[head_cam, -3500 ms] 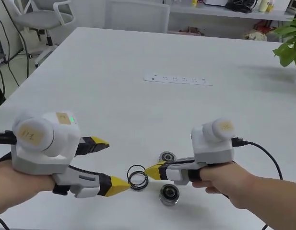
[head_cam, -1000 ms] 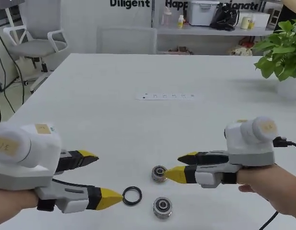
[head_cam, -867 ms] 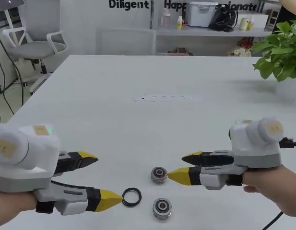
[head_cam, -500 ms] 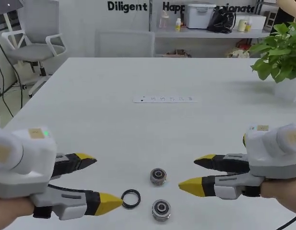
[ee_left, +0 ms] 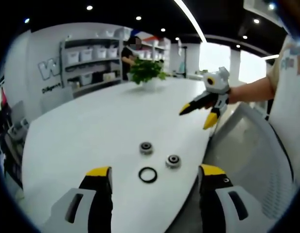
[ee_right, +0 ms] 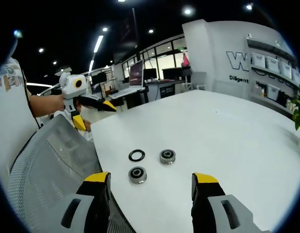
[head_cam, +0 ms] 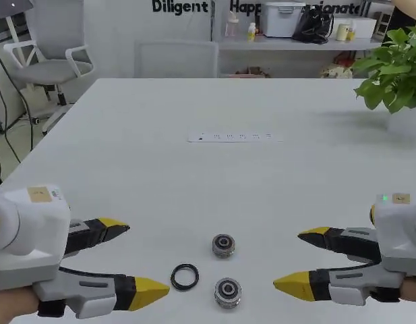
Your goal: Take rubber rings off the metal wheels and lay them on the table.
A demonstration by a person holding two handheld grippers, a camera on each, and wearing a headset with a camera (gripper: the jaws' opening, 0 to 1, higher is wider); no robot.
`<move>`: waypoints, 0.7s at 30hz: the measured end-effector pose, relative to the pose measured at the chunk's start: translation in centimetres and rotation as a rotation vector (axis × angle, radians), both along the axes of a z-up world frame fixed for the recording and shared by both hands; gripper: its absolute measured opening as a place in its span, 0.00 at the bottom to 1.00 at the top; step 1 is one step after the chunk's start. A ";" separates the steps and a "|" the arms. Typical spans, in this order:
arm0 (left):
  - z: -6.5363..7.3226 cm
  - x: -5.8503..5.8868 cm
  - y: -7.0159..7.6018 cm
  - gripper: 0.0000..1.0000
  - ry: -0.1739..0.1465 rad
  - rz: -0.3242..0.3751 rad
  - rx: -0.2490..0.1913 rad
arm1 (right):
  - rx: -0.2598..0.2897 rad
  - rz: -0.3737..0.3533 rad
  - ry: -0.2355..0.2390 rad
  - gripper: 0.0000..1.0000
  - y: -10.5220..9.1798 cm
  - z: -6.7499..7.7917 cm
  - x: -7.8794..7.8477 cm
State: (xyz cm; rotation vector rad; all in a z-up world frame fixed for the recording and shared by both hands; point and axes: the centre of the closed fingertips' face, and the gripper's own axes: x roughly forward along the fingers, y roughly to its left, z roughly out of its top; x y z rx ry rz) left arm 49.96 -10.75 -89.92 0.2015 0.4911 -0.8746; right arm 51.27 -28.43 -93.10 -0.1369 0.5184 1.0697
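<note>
A black rubber ring (head_cam: 185, 277) lies flat on the white table (head_cam: 194, 182) near its front edge. Two metal wheels rest to its right, one farther back (head_cam: 223, 246) and one nearer (head_cam: 228, 291). My left gripper (head_cam: 137, 258) is open, left of the ring and apart from it. My right gripper (head_cam: 293, 259) is open as well, well right of the wheels. From the left gripper view the ring (ee_left: 148, 174) and both wheels (ee_left: 146, 147) (ee_left: 173, 161) lie ahead of the open jaws. The right gripper view shows the ring (ee_right: 136, 155) and the wheels (ee_right: 167, 156) (ee_right: 137, 174) on the table.
A white power strip (head_cam: 234, 137) lies mid-table. A green plant (head_cam: 393, 61) stands at the far right. An office chair (head_cam: 52, 61) and shelves are beyond the table. A grey mesh chair back (ee_right: 52, 160) sits at the table's near edge.
The right gripper, shut at the ring 3.5 s ago, has opened and drawn back to the right. The left gripper has pulled back left. Ring and wheels stay put.
</note>
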 end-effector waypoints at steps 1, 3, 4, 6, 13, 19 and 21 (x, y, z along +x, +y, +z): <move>0.0 0.0 0.1 0.74 0.000 0.003 -0.002 | -0.001 -0.001 0.000 0.67 -0.2 -0.1 0.0; 0.0 -0.1 0.2 0.74 -0.001 0.015 -0.009 | -0.003 -0.004 -0.002 0.68 -0.4 -0.2 -0.1; -0.1 -0.1 0.3 0.74 0.000 0.019 -0.010 | -0.003 -0.006 -0.005 0.68 -0.5 -0.2 -0.2; -0.3 -0.2 0.4 0.74 0.004 0.028 -0.012 | -0.003 -0.013 -0.007 0.69 -0.8 -0.3 -0.3; -0.8 -0.3 0.8 0.75 0.009 0.057 -0.017 | 0.007 -0.039 -0.007 0.70 -1.3 -0.5 -0.8; -0.8 -0.1 0.9 0.75 0.005 0.076 -0.024 | -0.002 -0.052 -0.016 0.70 -1.6 -0.8 -0.8; -1.0 -0.2 0.9 0.75 0.007 0.078 -0.022 | -0.005 -0.054 -0.019 0.70 -1.7 -0.9 -0.7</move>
